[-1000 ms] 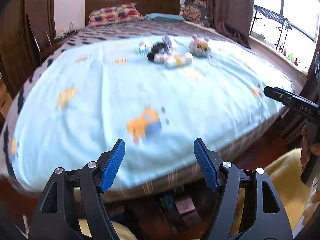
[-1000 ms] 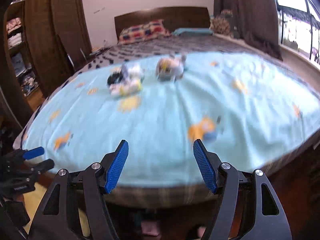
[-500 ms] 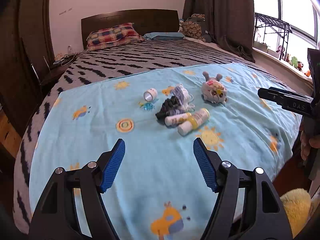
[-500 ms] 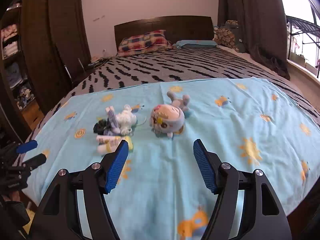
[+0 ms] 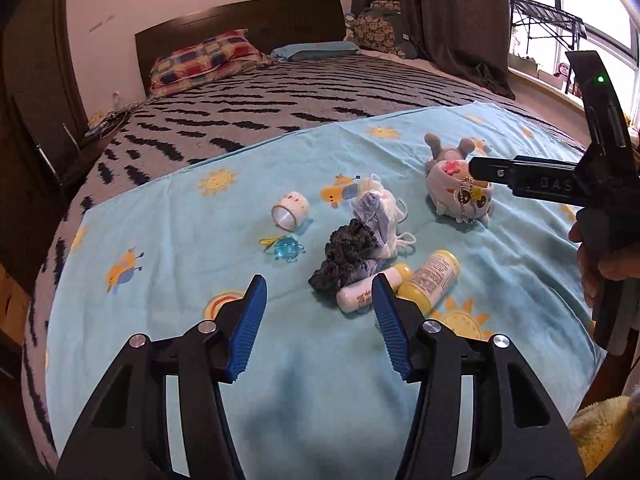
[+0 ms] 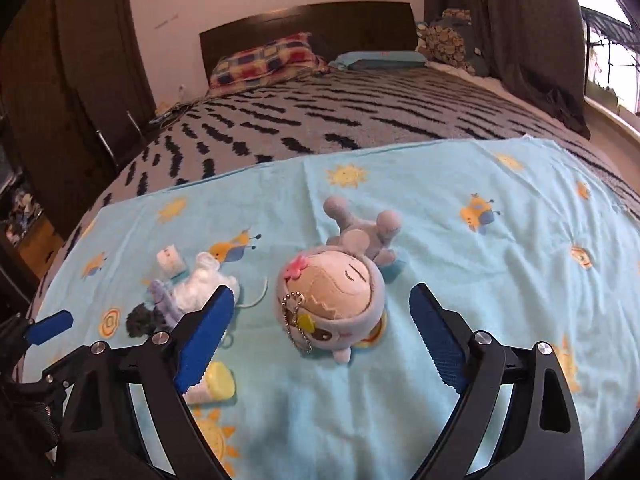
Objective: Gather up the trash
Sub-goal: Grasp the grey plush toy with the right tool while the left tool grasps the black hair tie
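On the light blue blanket (image 5: 168,240) lies a small heap: a crumpled white and lavender wad (image 5: 378,216), a dark knitted wad (image 5: 348,256), a white tube (image 5: 366,294) and a yellow bottle (image 5: 434,276). A tape roll (image 5: 290,210) and a blue trinket (image 5: 286,249) lie to its left. My left gripper (image 5: 319,284) hovers just short of the dark wad, its jaws closing with nothing between them. A grey plush toy (image 6: 332,300) lies right ahead of my right gripper (image 6: 320,289), whose jaws are opening without touching it. The white wad (image 6: 200,284) and the yellow bottle (image 6: 218,384) sit by its left finger.
The blanket covers the foot of a bed with a grey striped spread (image 5: 304,92), pillows (image 5: 204,56) and a dark headboard. A wardrobe (image 6: 92,60) stands to the left, with curtains (image 5: 452,20) and a window to the right. Something yellow and fluffy (image 5: 600,432) lies below the bed's edge.
Both grippers have moved forward from the foot of the bed to just above the heap and the plush toy. The left jaws have narrowed and the right jaws have widened.
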### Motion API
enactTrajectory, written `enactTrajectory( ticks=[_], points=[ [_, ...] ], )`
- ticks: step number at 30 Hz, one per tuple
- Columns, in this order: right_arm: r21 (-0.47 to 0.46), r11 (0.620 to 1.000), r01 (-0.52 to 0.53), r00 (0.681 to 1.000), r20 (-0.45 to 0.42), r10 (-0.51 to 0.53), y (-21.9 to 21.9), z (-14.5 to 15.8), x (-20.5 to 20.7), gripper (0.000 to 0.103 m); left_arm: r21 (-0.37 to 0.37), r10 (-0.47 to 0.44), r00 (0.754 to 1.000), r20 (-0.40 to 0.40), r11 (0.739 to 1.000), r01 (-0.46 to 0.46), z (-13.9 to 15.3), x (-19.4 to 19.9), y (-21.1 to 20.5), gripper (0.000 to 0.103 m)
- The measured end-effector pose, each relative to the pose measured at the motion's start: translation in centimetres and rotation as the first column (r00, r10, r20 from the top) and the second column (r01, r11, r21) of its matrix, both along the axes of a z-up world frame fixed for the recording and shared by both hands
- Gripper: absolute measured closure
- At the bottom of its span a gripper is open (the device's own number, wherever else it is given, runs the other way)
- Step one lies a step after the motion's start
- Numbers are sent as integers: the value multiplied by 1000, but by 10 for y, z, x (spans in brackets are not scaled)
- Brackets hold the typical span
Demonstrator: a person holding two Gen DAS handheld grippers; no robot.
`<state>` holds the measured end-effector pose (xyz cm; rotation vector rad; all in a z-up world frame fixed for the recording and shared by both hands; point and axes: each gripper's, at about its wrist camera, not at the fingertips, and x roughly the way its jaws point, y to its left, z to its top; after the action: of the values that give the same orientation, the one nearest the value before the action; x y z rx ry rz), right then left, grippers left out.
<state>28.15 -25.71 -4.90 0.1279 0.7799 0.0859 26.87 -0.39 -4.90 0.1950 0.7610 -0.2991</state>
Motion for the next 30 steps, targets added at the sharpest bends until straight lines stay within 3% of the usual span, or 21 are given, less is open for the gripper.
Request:
enactTrajectory(
  ticks=[9,12,15,16,17,24,30],
  points=[
    [-16,1000,2,998,-58,-2,5,-24,27,13,28,-40,999,-37,999,41,-21,35,-24,54],
    [-21,1000,0,998,-69,-1,5,-31,34,13,23,-39,997,-63,999,40,-29,45,-24,64],
    [-20,1000,-8,997,-80,7,4,-37,39,14,18,-39,996,-81,999,40,-35,52,-22,82],
    [-16,1000,-14,996,-83,12,3,-39,40,21,18,-40,996,-82,999,41,-36,53,-22,84],
    [-11,1000,-17,997,-80,16,3,-40,40,21,16,-39,996,-76,999,40,-35,54,-21,86],
    [-26,999,-36,998,-56,35,-1,-29,29,24,18,-28,998,-48,999,28,-21,48,-17,92],
    [-65,997,-31,999,25,33,-9,10,-1,24,18,4,1000,29,1000,-5,11,23,-7,92]
  ],
)
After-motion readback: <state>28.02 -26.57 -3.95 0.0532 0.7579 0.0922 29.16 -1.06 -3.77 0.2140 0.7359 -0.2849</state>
